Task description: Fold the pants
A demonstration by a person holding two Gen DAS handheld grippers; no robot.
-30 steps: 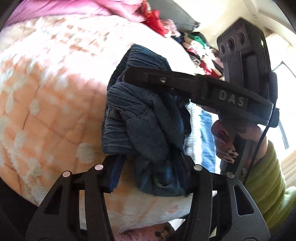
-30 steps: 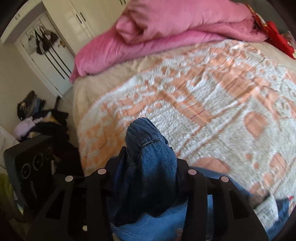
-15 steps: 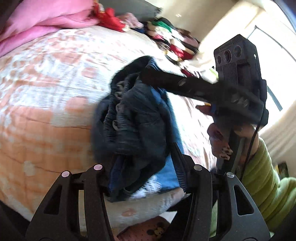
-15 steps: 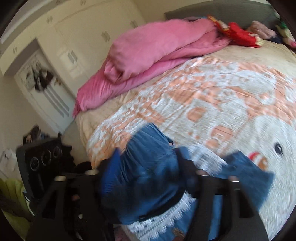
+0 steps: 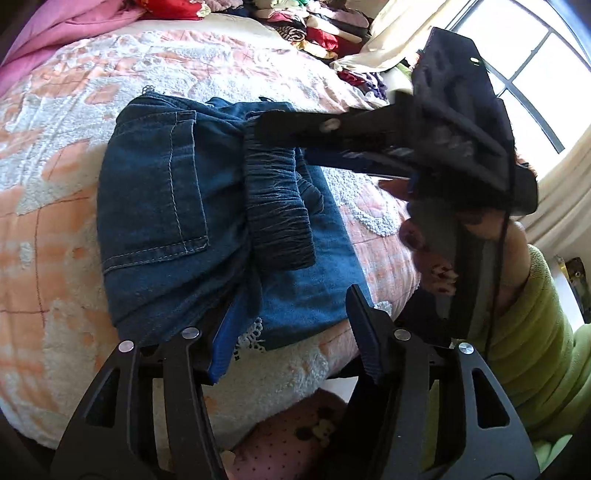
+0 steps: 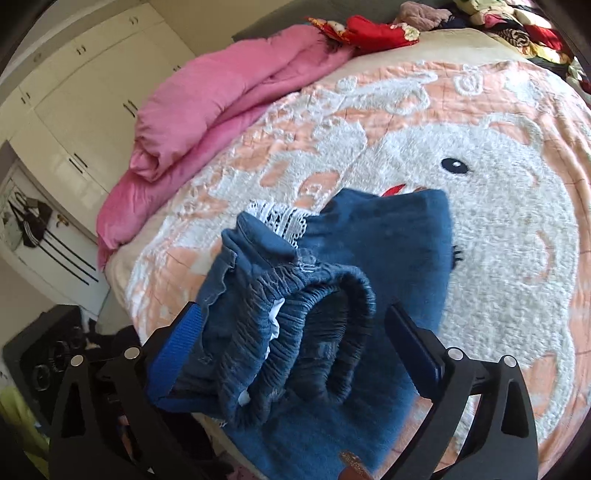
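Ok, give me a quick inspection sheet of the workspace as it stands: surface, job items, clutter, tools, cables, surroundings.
Surface: bed blanket, peach and white plush with a cartoon face.
Job's things: denim pants bunched on the blanket near the bed's edge, back pocket up, elastic waistband doubled over, white lace trim showing.
Clutter: pink duvet rolled at the far side; clothes pile beyond the bed.
Grippers: left tool open, pants at its tips; right tool open around the waistband.
Cables: black lead along the right tool's handle.
Surroundings: white wardrobe, window.
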